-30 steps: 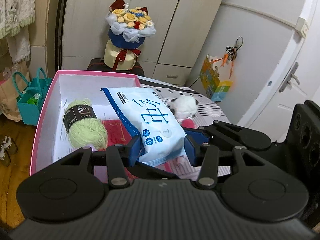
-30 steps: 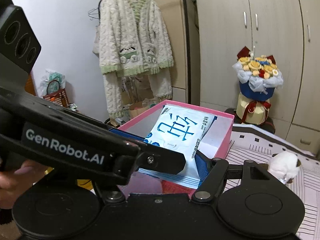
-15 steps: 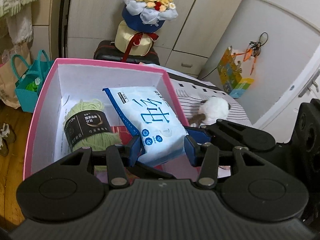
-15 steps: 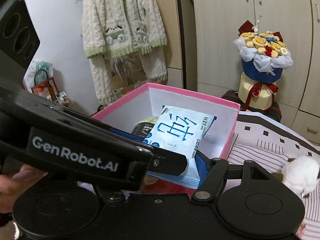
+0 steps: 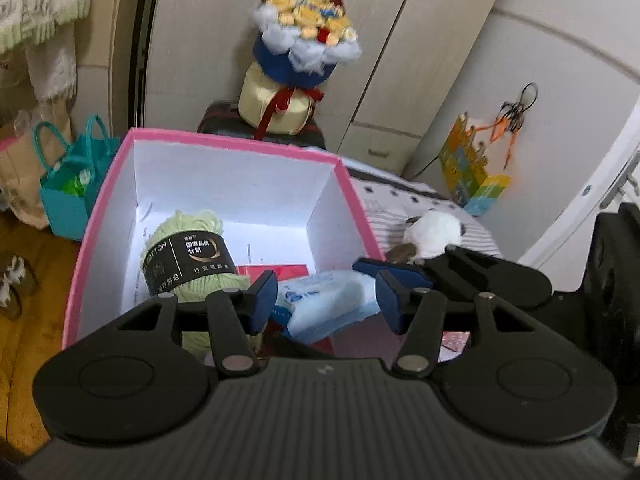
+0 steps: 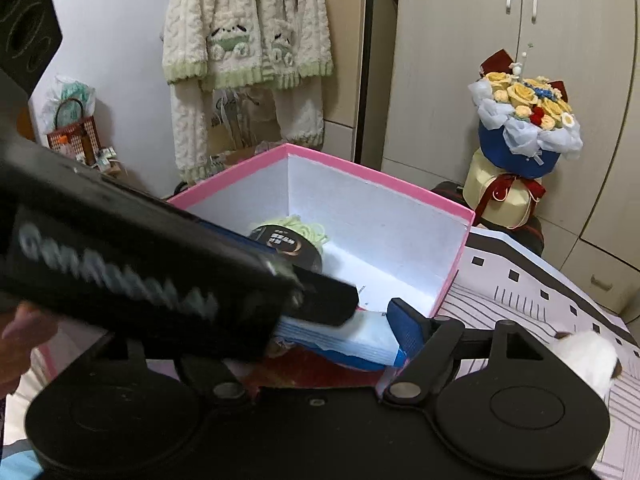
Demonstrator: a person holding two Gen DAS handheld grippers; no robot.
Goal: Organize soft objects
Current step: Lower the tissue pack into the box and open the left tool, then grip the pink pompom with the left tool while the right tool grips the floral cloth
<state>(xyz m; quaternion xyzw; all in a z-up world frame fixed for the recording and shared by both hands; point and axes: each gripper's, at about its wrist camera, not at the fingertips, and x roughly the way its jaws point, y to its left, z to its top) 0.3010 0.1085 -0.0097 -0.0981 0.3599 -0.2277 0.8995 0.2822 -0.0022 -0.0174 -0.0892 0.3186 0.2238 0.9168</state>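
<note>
- One pale blue soft plastic pack of tissues point(image 5: 328, 304) lies low at the near end of the pink cardboard box with white inner walls point(image 5: 240, 188); it is seen nearly edge-on and blurred, and its long axis seems to run from left to right across the left wrist view.
- The left tongs point(image 5: 326, 296) stand wide around the pack, with a gap between each blue pad and the pack's ends, so they grip nothing.
- In the right wrist view the same pack point(image 6: 352, 340) shows its stacked edge, tilted down toward the right, just above a red flat thing point(image 6: 304, 368) on the box floor.
- The right tongs point(image 6: 360, 320) have one blue finger point(image 6: 406, 324) against the pack's right end; the other finger is hidden behind the left tool's black body point(image 6: 132, 268), so whether they hold the pack cannot be told.
- One ball of light green yarn with a black paper band point(image 5: 184, 256) lies on its side in the box, left of the pack, its long axis running away from the camera.
- One small white plush toy point(image 5: 432, 236) lies on the striped bed cover point(image 5: 472, 236), outside the box on its right side.
- Beyond the box stands one bouquet of yellow knitted flowers in blue wrapping point(image 5: 304, 44).
</note>
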